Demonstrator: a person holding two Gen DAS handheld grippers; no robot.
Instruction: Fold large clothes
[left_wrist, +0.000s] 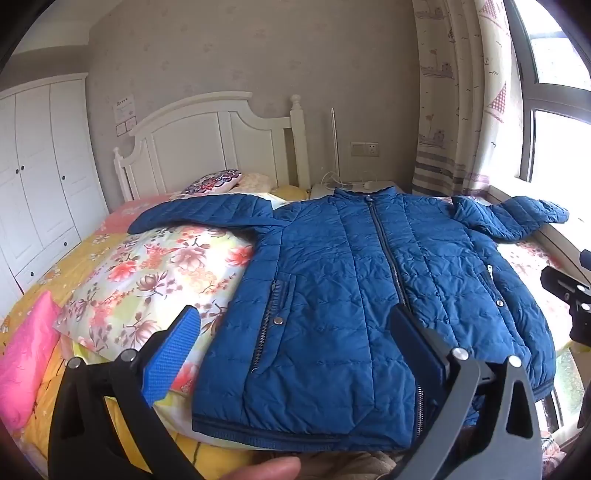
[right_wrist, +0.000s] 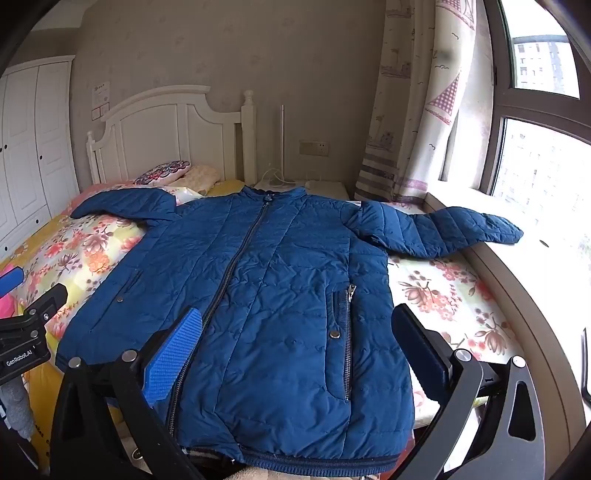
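A blue quilted zip jacket (left_wrist: 351, 280) lies flat, front up, on the floral bedspread (left_wrist: 155, 266), collar toward the headboard, both sleeves spread out. It also shows in the right wrist view (right_wrist: 266, 295). Its right sleeve (right_wrist: 450, 229) reaches onto the window sill. My left gripper (left_wrist: 295, 350) is open and empty, above the jacket's lower left part near the hem. My right gripper (right_wrist: 299, 350) is open and empty, above the lower right part near the zip pocket (right_wrist: 345, 332). Each gripper's body shows at the edge of the other's view.
A white headboard (left_wrist: 207, 147) and pillows (left_wrist: 218, 181) stand at the far end. A white wardrobe (left_wrist: 40, 177) is at the left, a bedside table (right_wrist: 306, 186) with cables behind the collar, a curtain (right_wrist: 413, 110) and window sill (right_wrist: 535, 266) at the right. A pink cushion (left_wrist: 26, 354) lies near left.
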